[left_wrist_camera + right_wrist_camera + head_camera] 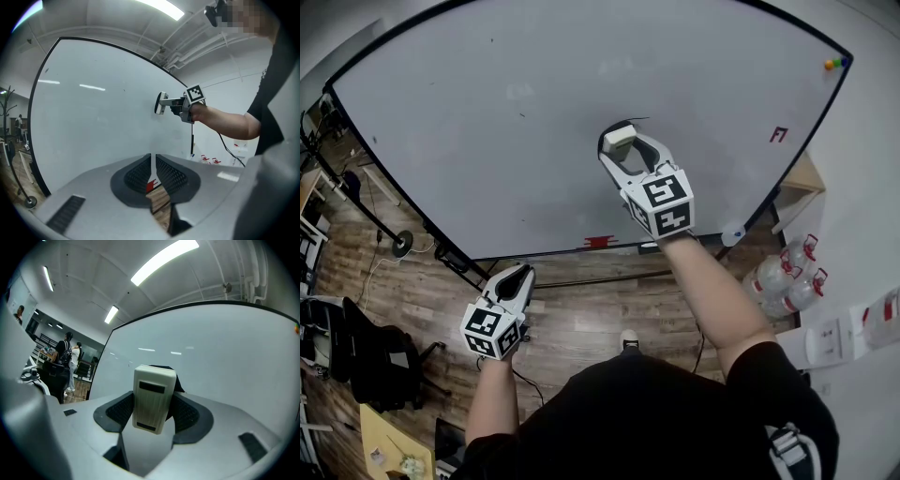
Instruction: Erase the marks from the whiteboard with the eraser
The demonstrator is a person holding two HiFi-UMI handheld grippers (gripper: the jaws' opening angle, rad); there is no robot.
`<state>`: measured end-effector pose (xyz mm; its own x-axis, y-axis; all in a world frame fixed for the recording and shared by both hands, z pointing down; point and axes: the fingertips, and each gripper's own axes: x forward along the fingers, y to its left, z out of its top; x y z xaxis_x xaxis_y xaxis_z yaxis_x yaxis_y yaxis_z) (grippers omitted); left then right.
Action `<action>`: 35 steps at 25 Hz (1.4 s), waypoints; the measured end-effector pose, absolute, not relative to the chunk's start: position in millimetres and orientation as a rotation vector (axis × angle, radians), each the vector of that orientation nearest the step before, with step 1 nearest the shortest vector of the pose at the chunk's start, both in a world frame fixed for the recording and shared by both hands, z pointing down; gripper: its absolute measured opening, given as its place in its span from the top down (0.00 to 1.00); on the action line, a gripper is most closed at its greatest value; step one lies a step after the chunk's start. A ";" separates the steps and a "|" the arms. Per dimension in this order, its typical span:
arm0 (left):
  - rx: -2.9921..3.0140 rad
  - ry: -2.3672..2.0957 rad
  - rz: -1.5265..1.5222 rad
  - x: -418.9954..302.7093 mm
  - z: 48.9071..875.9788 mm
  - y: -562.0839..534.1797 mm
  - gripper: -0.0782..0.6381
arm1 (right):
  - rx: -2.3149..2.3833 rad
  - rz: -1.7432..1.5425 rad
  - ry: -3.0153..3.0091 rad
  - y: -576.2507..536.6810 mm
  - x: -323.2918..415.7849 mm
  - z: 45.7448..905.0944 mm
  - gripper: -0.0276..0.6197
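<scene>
While the whiteboard [487, 131] looks almost clean, one small red mark [779, 134] at its right side is left to wipe. The right gripper [623, 150] clenches the eraser [152, 394] against the board's middle. The left gripper [517, 278] hangs below the board, jaws nearly together on nothing.

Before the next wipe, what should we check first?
1. Grip: ok, the right hand-held gripper has its jaws shut on the eraser.
2. Contact with the whiteboard: cannot tell, the eraser is right at the surface.
3. Board clean: not ok, a red mark sits near the right edge.
4. Path to that mark: ok, bare board between.
5. Other side: ok, the left hand-held gripper hangs low below the board, holding nothing.
</scene>
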<state>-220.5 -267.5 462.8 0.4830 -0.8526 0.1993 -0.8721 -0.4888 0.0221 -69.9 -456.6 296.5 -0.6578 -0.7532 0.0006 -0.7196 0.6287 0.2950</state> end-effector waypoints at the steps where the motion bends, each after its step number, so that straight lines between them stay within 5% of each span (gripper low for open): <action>1: 2.598 -1.519 0.242 -220.9 463.1 -268.0 0.83 | 1.239 -0.419 -2.708 -460.8 -73.1 295.8 0.58; 35: 2.553 -1.514 0.222 -237.1 474.8 -271.3 0.83 | 1.346 -0.637 -2.488 -497.8 -96.2 295.7 0.60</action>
